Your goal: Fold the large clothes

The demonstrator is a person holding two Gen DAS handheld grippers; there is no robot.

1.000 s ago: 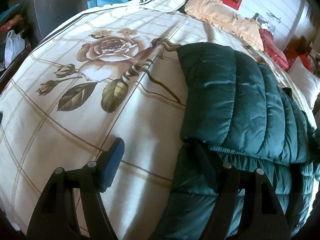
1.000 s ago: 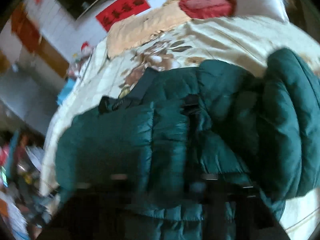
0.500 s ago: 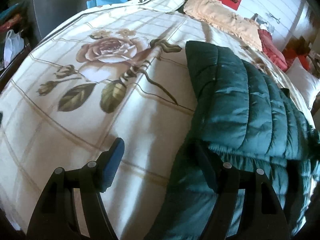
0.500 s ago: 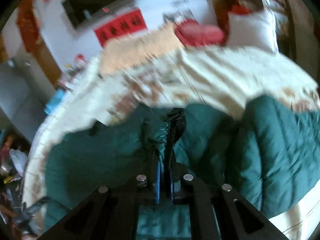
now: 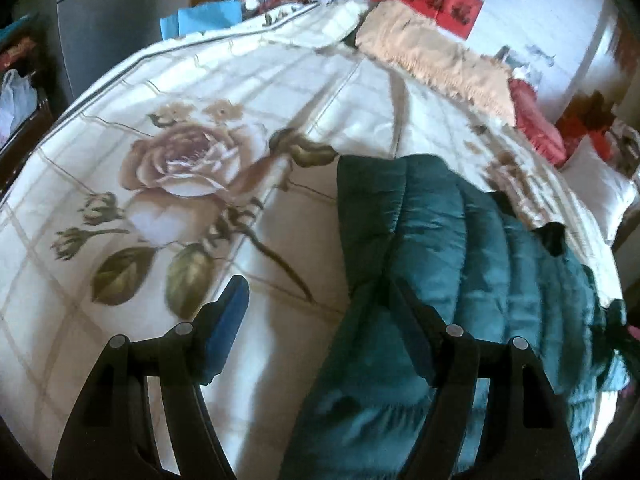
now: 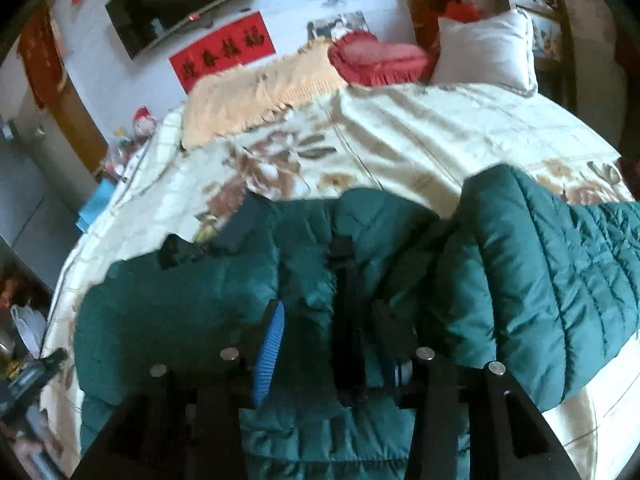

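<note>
I have one dark green quilted puffer jacket (image 6: 540, 280) lying across the near part of the cream bedspread printed with brown roses (image 5: 180, 184), its padded panels bunched and one thick section doubled over on the right in the right wrist view. My left gripper (image 5: 316, 312) is spread wide: its blue-padded finger hangs over bare bedspread while the other finger sits against the jacket's edge, gripping nothing. My right gripper (image 6: 332, 332) is also parted, over the jacket's middle with a dark strip of the garment between its fingers; I can't tell whether the pads touch cloth.

I judge the step in hand to be taking a fresh hold for the next fold. To do it well I'd bite deep on a quilted seam, not the slippery puffed shell, take both layers at the edge, and lift with both hands level so the bulk doesn't slump sideways.

Counting: one jacket, two grippers, one bedspread. At the far end lie one peach fringed blanket (image 6: 256, 96), one red fringed cushion (image 6: 380, 60) and one white pillow (image 6: 484, 48). One red banner with gold characters (image 6: 224, 52) hangs on the wall.
</note>
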